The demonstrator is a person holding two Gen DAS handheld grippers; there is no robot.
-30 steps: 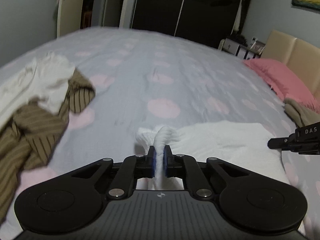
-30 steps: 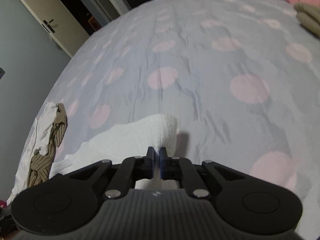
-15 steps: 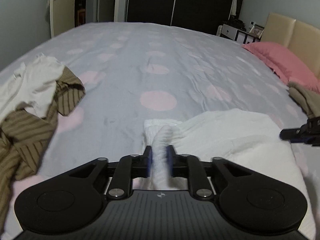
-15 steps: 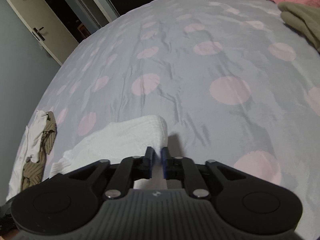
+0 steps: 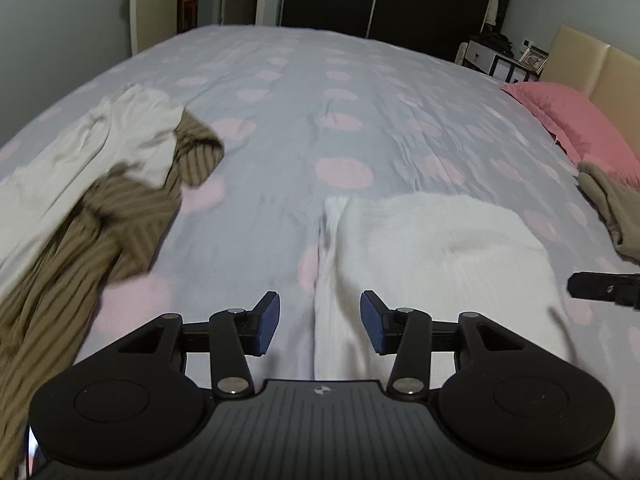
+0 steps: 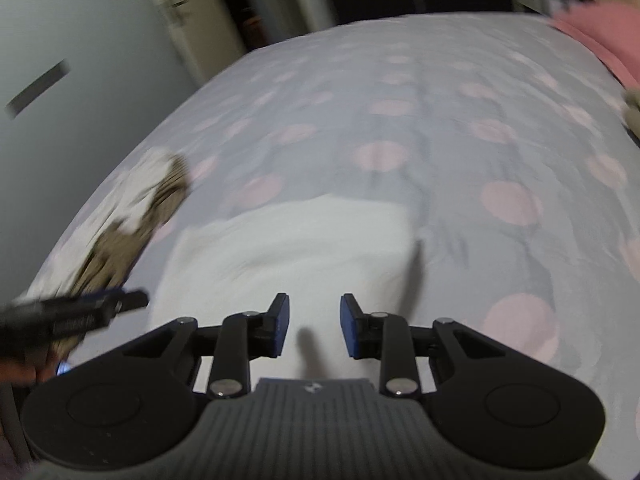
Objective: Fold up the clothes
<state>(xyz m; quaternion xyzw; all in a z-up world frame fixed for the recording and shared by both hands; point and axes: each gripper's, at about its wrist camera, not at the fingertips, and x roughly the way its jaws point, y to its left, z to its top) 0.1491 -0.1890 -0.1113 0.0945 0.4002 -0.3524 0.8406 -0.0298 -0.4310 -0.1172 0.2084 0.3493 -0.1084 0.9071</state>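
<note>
1. Beyond both grippers, the white garment (image 5: 432,248) lies folded on the bedspread (image 5: 320,120).
2. I see my left gripper (image 5: 319,326) and right gripper (image 6: 314,326) opening, empty, at its near edge.
3. Its long axis runs across between them; each is equally near.

White garment (image 5: 432,248) lies folded flat on the spotted bedsheet (image 5: 344,120), left edge bunched in a ridge. Brown striped garment (image 5: 80,248) and a cream one (image 5: 100,148) lie crumpled together, well apart to its left. Tan folded piece (image 5: 612,204) lies beside the pink pillow (image 5: 568,116).
</note>
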